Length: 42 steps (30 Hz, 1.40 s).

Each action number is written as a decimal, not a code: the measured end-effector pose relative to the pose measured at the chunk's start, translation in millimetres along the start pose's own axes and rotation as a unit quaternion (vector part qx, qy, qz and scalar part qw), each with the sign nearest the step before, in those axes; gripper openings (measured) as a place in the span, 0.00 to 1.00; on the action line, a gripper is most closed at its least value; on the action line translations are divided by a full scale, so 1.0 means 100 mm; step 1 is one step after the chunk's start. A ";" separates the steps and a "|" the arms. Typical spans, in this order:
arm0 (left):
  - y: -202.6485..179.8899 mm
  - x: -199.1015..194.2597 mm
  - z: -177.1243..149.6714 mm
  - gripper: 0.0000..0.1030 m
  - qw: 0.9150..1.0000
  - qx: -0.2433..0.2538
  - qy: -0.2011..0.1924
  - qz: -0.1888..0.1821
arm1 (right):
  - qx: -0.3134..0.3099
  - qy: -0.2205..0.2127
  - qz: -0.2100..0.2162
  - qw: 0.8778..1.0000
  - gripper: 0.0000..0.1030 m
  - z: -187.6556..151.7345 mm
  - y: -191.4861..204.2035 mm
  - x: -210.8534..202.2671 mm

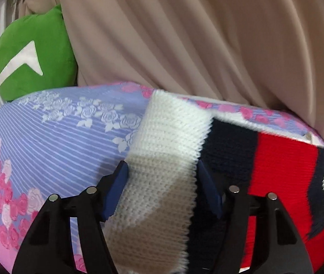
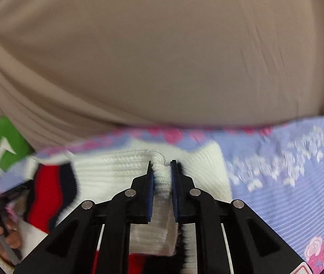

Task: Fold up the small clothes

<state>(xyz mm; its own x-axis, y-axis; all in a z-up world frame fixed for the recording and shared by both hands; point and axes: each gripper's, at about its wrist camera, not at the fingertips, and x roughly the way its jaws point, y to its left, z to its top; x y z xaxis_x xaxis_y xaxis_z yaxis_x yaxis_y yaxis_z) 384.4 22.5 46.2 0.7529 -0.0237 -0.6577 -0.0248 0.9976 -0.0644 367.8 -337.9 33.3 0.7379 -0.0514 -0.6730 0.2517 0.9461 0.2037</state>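
Right hand-held gripper (image 2: pixel 162 166): you pinched the knit sweater (image 2: pixel 121 173) white edge.
Left hand-held gripper (image 1: pixel 162 171): you straddled white knit; grip unclear.

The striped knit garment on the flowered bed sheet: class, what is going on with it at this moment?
A person with a handheld gripper in each hand is folding a white, navy and red striped knit garment on a blue and pink rose-printed bed sheet. The right gripper has its jaws pinched on a white ribbed edge. The left gripper has wider jaws straddling a white knit band, which fills the gap. A beige curtain hangs behind, a green plush cushion beside it.
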 end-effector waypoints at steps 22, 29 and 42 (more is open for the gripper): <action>-0.17 -0.23 -0.24 0.65 0.998 0.056 -0.015 -0.022 | -0.046 0.013 0.084 0.995 0.01 -0.27 0.58 -0.01; 0.21 -0.32 -0.40 0.67 0.999 0.016 0.016 -0.024 | -0.027 -0.006 0.046 0.999 0.11 -0.41 0.25 -0.36; 0.18 -0.35 -0.67 0.72 0.998 0.032 0.045 -0.004 | -0.059 0.009 -0.004 0.998 0.09 -0.63 0.38 -0.18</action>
<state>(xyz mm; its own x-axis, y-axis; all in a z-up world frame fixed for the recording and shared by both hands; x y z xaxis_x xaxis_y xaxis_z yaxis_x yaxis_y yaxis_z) 313.1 36.5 17.7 0.6902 -0.0343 -0.7228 0.0245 0.9994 -0.0240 324.9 -281.3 8.5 0.7250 -0.0554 -0.6866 0.1817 0.9768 0.1131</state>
